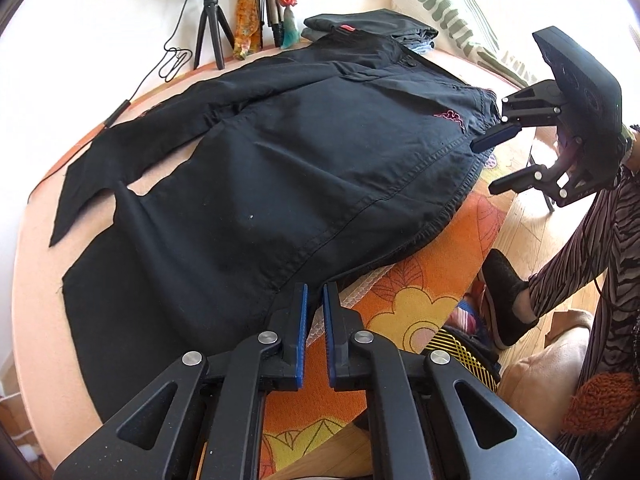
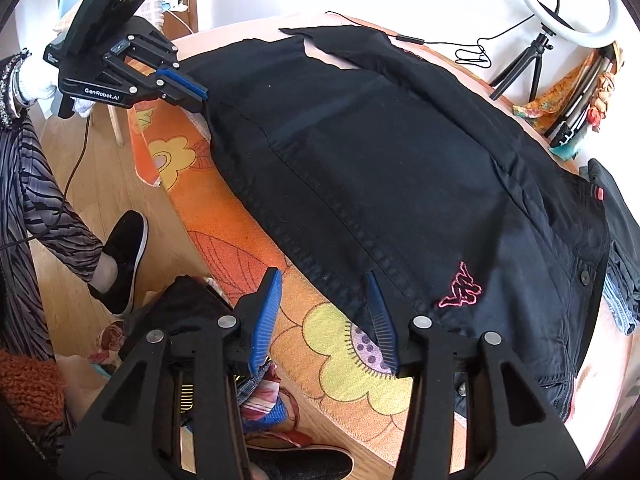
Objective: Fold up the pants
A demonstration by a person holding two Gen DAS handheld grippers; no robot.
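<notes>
Black pants (image 1: 280, 168) with a pink logo (image 1: 446, 114) lie spread flat on the round table, also in the right wrist view (image 2: 400, 168). My left gripper (image 1: 315, 292) sits at the pants' near side seam, its blue pads (image 1: 303, 320) almost together with a narrow gap and no cloth between them; it shows shut in the right wrist view (image 2: 200, 94). My right gripper (image 2: 324, 280) is open at the hip edge near the logo (image 2: 460, 286), one finger over the cloth, one over the tablecloth. It also shows in the left wrist view (image 1: 486, 166).
An orange flowered tablecloth (image 2: 240, 240) covers the table's near edge. Folded dark clothes (image 1: 372, 26) lie at the far side. A ring light on a tripod (image 1: 210, 28) and its cable (image 1: 120, 108) stand by the legs' end. The person's leg and shoe (image 2: 120, 260) are beside the table.
</notes>
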